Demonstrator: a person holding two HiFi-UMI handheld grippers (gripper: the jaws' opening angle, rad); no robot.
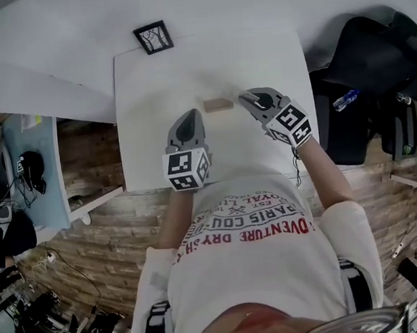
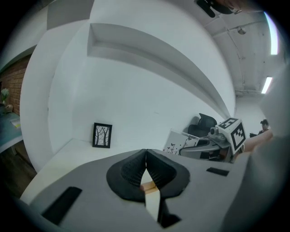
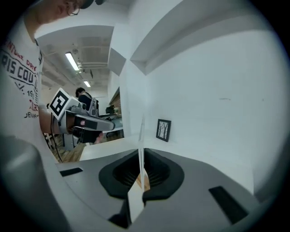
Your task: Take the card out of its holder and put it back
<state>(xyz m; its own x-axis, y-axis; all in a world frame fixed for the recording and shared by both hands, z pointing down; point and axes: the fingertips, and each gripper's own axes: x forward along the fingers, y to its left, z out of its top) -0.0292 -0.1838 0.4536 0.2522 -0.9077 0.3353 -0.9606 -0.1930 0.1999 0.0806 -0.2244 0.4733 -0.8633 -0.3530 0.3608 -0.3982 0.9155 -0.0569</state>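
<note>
Right gripper (image 3: 141,154): jaws nearly together, clamped on the white card (image 2: 176,142), which stands on edge between the pads, clear of its slot. Left gripper (image 2: 146,157): pads meet at the tips, and we see nothing between them. The wooden holder (image 1: 218,105) lies on the white table (image 1: 152,87), just ahead of and between the two grippers. We judge the card to be out and the return to be next. To do it well, hold the card upright, square its lower edge to the slot, steady the holder with the left gripper, lower straight, and release only once it is seated. We cannot make out the slot itself. Writing: the shirt (image 1: 249,223) reads "PARIS COU", "DVENTURE" and "DRY". The card shows small black motifs with no legible text. The framed picture (image 1: 154,37) shows bare trees.
</note>
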